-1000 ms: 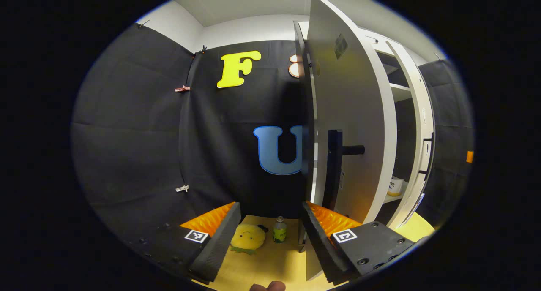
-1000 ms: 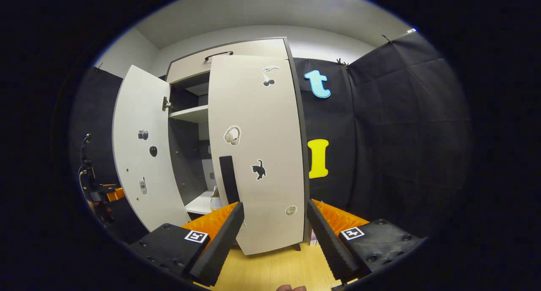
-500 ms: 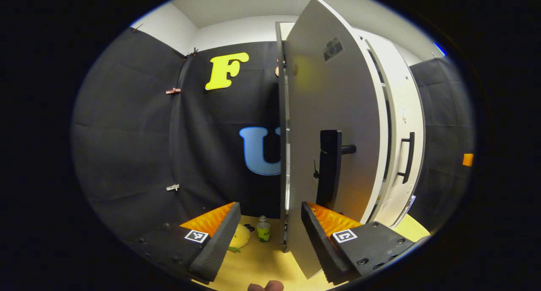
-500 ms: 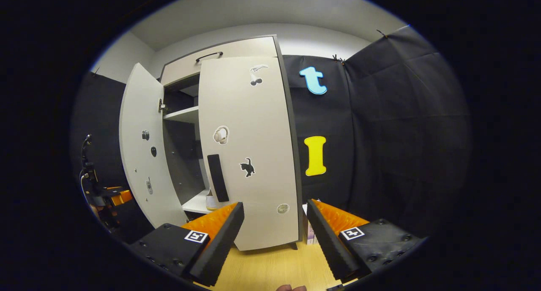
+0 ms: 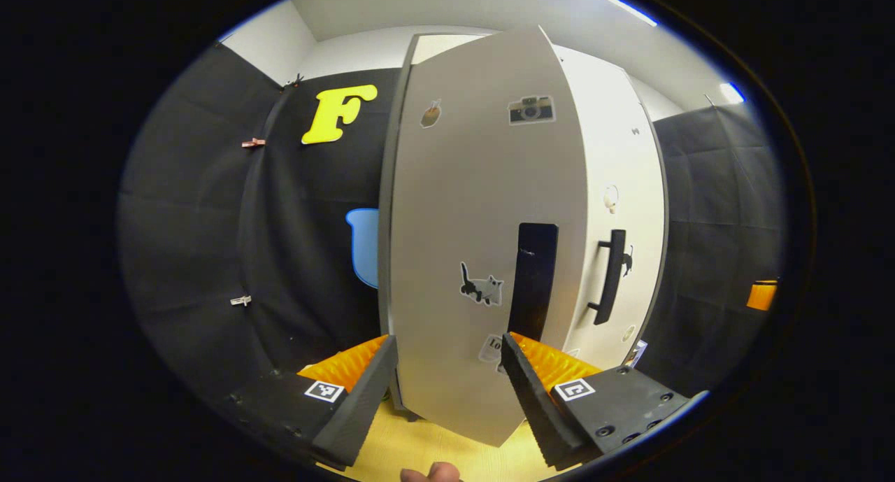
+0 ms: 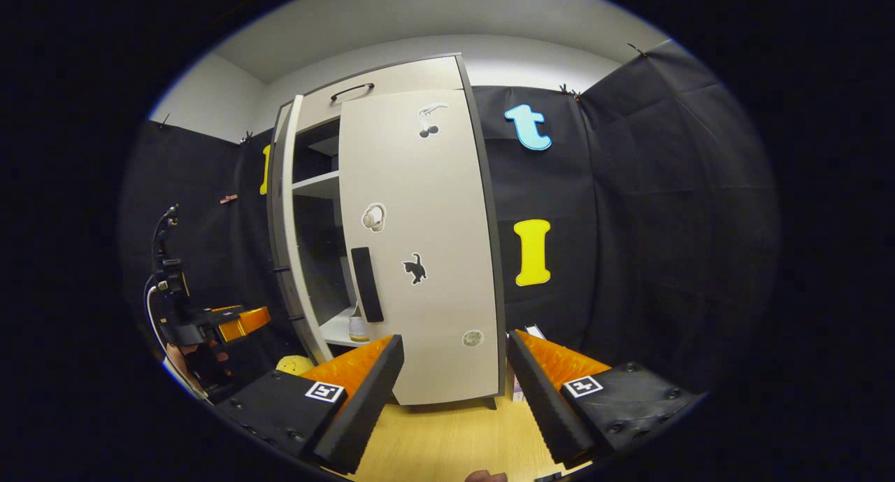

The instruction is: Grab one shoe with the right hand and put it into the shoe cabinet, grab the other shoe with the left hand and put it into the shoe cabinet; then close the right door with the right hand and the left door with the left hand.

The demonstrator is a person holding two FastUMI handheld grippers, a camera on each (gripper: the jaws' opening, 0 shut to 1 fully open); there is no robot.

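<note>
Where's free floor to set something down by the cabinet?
Bare wood floor in front of the shut right door, between the right tool and the cabinet foot. Crowded at the cabinet's left: the left door stands ajar, with the left tool and a yellow plush beside it.

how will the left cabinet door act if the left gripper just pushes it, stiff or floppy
Likely stiff: the left door looks like a flat rigid panel. It should swing on its hinges rather than bend. The open left gripper could slip on its smooth face.
</note>
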